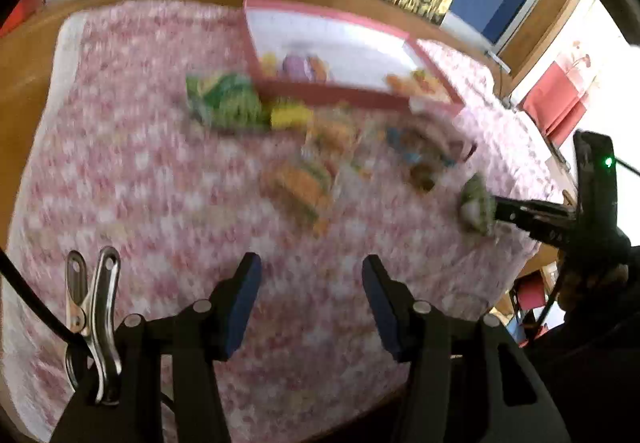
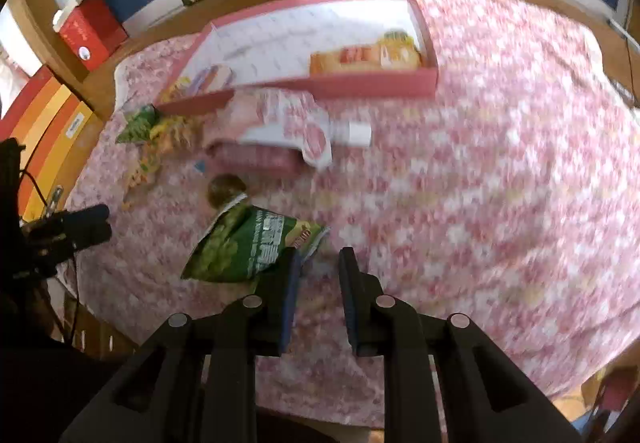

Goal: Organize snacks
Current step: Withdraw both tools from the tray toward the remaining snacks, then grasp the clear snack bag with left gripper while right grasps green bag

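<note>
A pink box (image 1: 352,93) (image 2: 360,85) stands at the back of the table with a few snack packs inside, among them an orange pack (image 2: 364,59). Loose snack packs lie in front of it on the pink flowered cloth (image 1: 140,163) (image 2: 500,163). My left gripper (image 1: 310,267) is open and empty above the cloth. My right gripper (image 2: 318,257) has its jaws a little apart at the corner of a green snack bag (image 2: 248,247); in the left wrist view its fingers (image 1: 516,211) meet the green bag (image 1: 474,203). Both views are blurred.
A green pack (image 1: 226,101), a yellow one (image 1: 288,115) and orange ones (image 1: 304,183) lie near the box. A pink-and-white pack (image 2: 280,131) and a small brown snack (image 2: 226,189) lie mid-table. A red box (image 2: 90,31) stands on the wooden table edge (image 2: 100,91).
</note>
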`<state>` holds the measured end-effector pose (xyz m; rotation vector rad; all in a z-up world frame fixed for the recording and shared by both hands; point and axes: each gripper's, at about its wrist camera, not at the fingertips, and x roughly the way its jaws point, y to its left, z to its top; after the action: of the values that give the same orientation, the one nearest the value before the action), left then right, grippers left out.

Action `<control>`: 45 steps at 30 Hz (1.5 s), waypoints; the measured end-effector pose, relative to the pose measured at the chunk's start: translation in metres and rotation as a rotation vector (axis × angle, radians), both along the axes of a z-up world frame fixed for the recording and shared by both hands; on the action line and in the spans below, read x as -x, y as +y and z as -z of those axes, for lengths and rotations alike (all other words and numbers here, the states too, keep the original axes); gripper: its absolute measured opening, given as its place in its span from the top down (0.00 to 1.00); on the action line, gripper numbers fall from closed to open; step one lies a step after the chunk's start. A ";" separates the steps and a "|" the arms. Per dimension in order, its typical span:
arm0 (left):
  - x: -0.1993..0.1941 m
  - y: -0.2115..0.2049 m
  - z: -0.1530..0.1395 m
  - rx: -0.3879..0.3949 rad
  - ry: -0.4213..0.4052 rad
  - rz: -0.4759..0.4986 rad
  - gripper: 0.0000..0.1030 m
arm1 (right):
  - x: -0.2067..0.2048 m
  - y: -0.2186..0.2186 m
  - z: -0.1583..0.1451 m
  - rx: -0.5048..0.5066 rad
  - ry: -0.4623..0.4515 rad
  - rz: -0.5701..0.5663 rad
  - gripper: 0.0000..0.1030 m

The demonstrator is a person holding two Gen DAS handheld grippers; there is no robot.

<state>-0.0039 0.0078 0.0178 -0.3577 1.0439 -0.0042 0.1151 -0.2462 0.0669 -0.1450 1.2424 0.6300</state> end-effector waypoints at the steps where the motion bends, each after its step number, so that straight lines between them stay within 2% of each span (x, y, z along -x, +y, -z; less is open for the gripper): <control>1: 0.001 0.000 0.002 0.000 0.000 -0.003 0.46 | 0.001 -0.001 0.001 -0.001 0.004 0.002 0.79; 5: -0.004 0.004 -0.007 0.003 -0.053 -0.035 0.46 | -0.001 -0.005 0.003 -0.006 0.012 -0.013 0.72; 7: -0.012 0.011 -0.014 0.007 -0.082 -0.068 0.33 | -0.003 -0.007 0.002 -0.016 0.022 -0.022 0.69; 8: -0.016 0.013 -0.017 0.011 -0.092 -0.071 0.18 | -0.005 -0.009 0.000 -0.027 0.025 -0.030 0.63; 9: -0.023 0.015 -0.017 0.013 -0.101 -0.057 0.09 | -0.006 -0.010 -0.001 -0.031 0.025 -0.036 0.53; 10: -0.030 0.015 -0.016 -0.007 -0.096 -0.032 0.09 | -0.009 -0.012 -0.002 -0.032 0.025 -0.041 0.45; 11: -0.039 0.012 -0.012 -0.060 -0.068 -0.010 0.09 | -0.012 -0.013 -0.002 -0.029 0.023 -0.045 0.28; 12: -0.046 0.009 -0.007 -0.111 -0.036 0.008 0.11 | -0.014 -0.015 -0.004 -0.031 0.016 -0.043 0.16; 13: -0.052 0.005 -0.002 -0.140 -0.016 0.030 0.15 | -0.015 -0.018 -0.007 -0.049 0.014 -0.043 0.14; 14: -0.056 0.000 0.003 -0.162 0.002 0.062 0.27 | -0.017 -0.022 -0.010 -0.087 0.016 -0.043 0.14; 15: -0.057 -0.003 0.005 -0.188 0.012 0.073 0.44 | -0.019 -0.025 -0.013 -0.139 0.032 -0.046 0.14; 16: -0.057 -0.006 0.006 -0.223 0.017 0.070 0.52 | -0.020 -0.026 -0.014 -0.164 0.044 -0.053 0.14; 17: -0.056 -0.008 0.004 -0.249 0.019 0.058 0.55 | -0.020 -0.027 -0.015 -0.175 0.048 -0.060 0.14; 18: -0.053 -0.007 0.002 -0.225 0.015 0.046 0.64 | -0.021 -0.027 -0.015 -0.192 0.052 -0.074 0.14; 20: -0.043 -0.004 -0.007 -0.155 -0.014 0.002 0.64 | -0.021 -0.027 -0.016 -0.229 0.064 -0.099 0.14; 22: -0.033 -0.005 -0.015 -0.131 -0.036 -0.031 0.64 | -0.023 -0.022 -0.017 -0.261 0.075 -0.126 0.18; 24: -0.021 -0.007 -0.019 -0.104 -0.045 -0.069 0.64 | -0.024 -0.018 -0.019 -0.289 0.086 -0.159 0.31; 28: -0.012 -0.022 -0.017 -0.094 -0.026 -0.092 0.63 | -0.027 -0.003 -0.012 -0.303 0.142 -0.209 0.39; 29: -0.010 -0.025 -0.014 -0.094 -0.016 -0.095 0.63 | -0.028 0.001 -0.012 -0.305 0.141 -0.215 0.47; 30: -0.014 -0.030 -0.011 -0.093 -0.005 -0.098 0.63 | -0.029 0.004 -0.014 -0.316 0.133 -0.225 0.65; 32: -0.011 -0.034 -0.008 -0.090 0.005 -0.101 0.63 | -0.031 0.011 -0.017 -0.322 0.116 -0.245 0.84; 35: -0.004 -0.037 -0.007 -0.087 0.006 -0.105 0.63 | -0.025 0.029 -0.015 -0.254 0.061 -0.320 0.90; 38: 0.000 -0.035 -0.006 -0.082 0.011 -0.121 0.63 | -0.018 0.044 -0.004 -0.180 0.036 -0.372 0.91; 41: 0.004 -0.032 -0.005 -0.069 0.015 -0.142 0.63 | -0.015 0.049 0.002 -0.167 0.040 -0.378 0.93; 45: 0.003 -0.030 -0.004 -0.056 0.008 -0.151 0.63 | -0.007 0.055 0.004 -0.154 -0.009 -0.396 0.94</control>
<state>-0.0072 -0.0222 0.0221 -0.3846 1.0210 0.1614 0.1224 -0.1915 0.0632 -0.2690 1.1590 1.0635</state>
